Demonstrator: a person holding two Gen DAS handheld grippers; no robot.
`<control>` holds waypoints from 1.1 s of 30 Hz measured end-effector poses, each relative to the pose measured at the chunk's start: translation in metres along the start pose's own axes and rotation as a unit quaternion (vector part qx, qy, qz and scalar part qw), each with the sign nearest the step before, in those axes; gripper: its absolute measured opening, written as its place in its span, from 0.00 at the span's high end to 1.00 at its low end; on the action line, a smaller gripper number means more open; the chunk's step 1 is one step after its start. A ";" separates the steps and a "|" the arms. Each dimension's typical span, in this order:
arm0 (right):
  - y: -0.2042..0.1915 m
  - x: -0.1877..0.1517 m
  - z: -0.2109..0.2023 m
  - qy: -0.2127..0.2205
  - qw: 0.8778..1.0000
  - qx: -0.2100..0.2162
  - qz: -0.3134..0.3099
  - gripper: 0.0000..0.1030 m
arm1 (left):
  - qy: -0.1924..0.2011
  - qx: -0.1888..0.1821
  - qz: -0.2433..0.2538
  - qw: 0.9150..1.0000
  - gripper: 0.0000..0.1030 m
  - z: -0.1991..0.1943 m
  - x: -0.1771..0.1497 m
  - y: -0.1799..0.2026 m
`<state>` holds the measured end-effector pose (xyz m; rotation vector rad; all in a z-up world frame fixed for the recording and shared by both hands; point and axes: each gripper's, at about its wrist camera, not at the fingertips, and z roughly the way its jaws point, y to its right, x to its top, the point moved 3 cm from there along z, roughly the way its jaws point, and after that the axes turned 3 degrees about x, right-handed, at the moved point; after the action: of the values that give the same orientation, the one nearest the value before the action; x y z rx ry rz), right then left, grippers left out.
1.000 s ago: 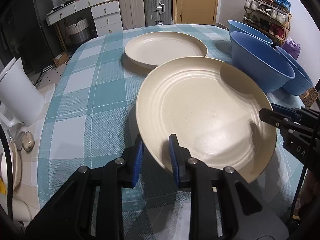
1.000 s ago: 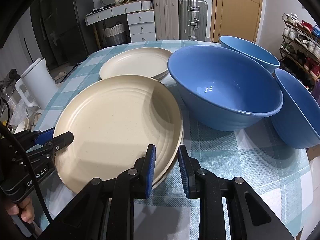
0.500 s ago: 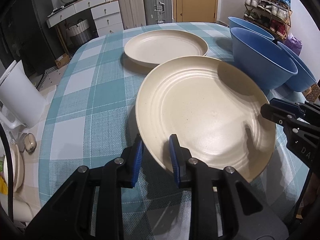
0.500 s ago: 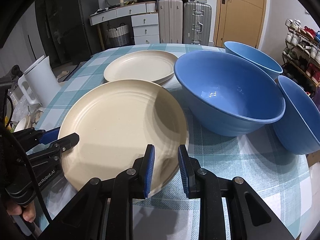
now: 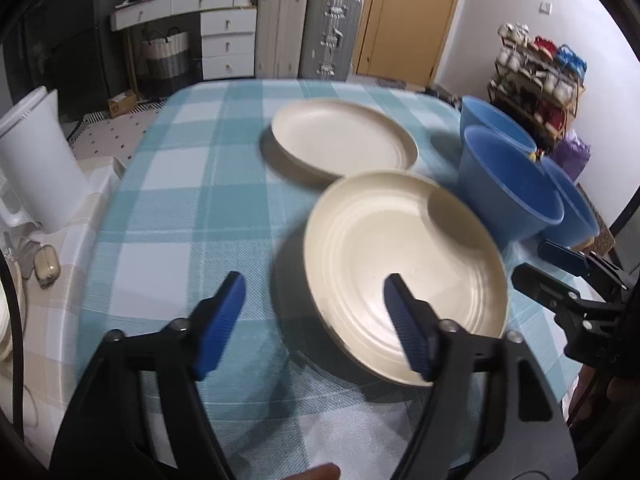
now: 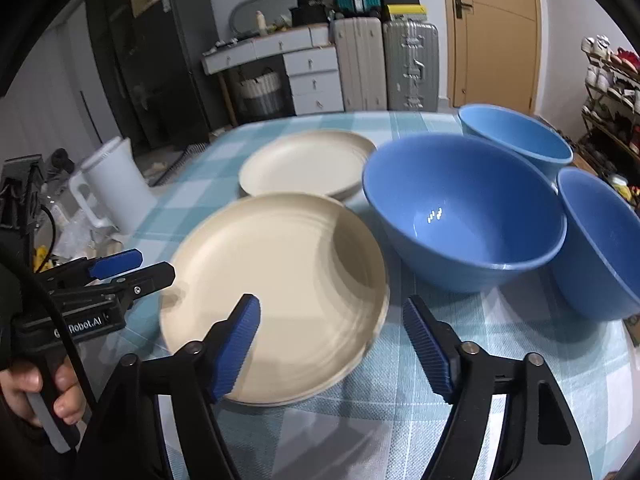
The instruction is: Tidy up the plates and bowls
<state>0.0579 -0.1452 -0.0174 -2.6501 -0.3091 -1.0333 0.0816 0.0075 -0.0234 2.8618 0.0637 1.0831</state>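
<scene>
Left wrist view only: white pitcher (image 5: pixel 36 164) off the table's left edge and the right gripper (image 5: pixel 532 264) coming in from the right. Right wrist view only: all three bowl interiors, plus a hand (image 6: pixel 28 396) gripping the left gripper's handle at the left edge.

Left gripper (image 5: pixel 314 320) tilts down over the near cream plate (image 5: pixel 400 256); jaws have just been opening and stand wide, left pad over the checked tablecloth (image 5: pixel 180 208), right pad over the plate's near rim, no pad pressing it. Right gripper (image 6: pixel 332 344) also angled down, jaws just opened wide, left pad above the plate's near right edge, right pad over cloth; nothing clamped between them.

Count: plates in two spots. The near plate lies flat on the cloth near the table's front, and in the right wrist view a second rim shows under it, so it looks like two there. The far plate (image 5: pixel 344 140) is beyond it, also with a rim under it. Three blue bowls: big bowl (image 6: pixel 464 208) just right of the near plate, far bowl (image 6: pixel 516 136) behind it, third bowl (image 6: pixel 600 240) at the right edge. Two grippers.
</scene>
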 end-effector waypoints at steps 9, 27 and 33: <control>0.001 0.034 -0.035 0.036 0.999 0.033 -0.014 0.03 | 0.046 0.010 -0.019 0.999 0.01 -0.039 0.021 -0.008; 0.009 0.123 -0.059 0.061 0.994 0.081 -0.038 0.01 | 0.063 0.020 -0.043 0.997 0.01 -0.058 0.077 -0.012; 0.013 0.145 -0.049 0.051 0.994 0.087 -0.043 0.01 | 0.057 0.017 -0.062 0.996 0.01 -0.050 0.100 -0.022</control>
<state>0.1356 -0.1596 0.1144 -2.4397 -0.4714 -1.1093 0.1234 0.0394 0.0780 2.7789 0.2669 1.2308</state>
